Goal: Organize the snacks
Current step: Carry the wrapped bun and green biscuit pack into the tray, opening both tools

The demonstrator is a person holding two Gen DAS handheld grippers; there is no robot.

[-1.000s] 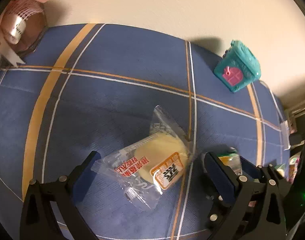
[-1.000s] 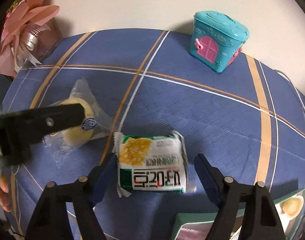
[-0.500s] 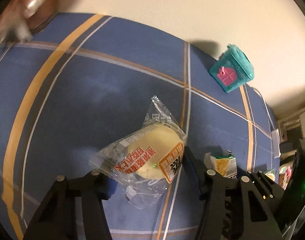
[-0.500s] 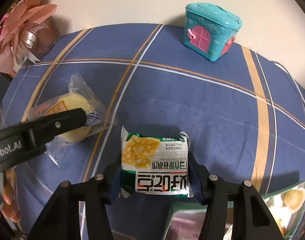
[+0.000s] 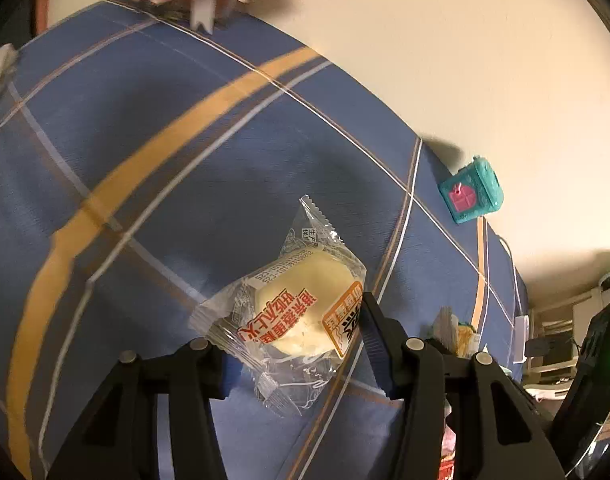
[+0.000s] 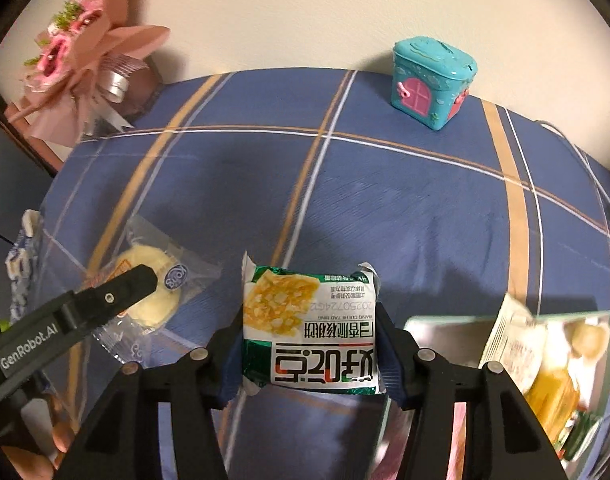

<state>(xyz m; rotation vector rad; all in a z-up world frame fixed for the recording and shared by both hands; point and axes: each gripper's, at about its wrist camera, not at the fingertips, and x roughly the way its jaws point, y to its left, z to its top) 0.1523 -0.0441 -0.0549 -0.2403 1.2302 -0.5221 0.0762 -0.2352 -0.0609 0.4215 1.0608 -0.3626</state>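
Left claw (image 5: 293,344) has just closed on the clear-wrapped round pale cake (image 5: 305,312); right claw (image 6: 309,350) likewise on the green-and-white foil cracker packet (image 6: 310,330). Both snacks, gripped, have lifted off the blue plaid-covered bench (image 6: 405,220), ready for sorting.

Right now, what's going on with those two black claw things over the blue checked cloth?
A person is sorting snacks with a handheld gripper in each hand. The left gripper has just closed on a clear-wrapped round cake. The right gripper has clamped a green and white snack packet. A teal toy house stands untouched at the far edge of the cloth.
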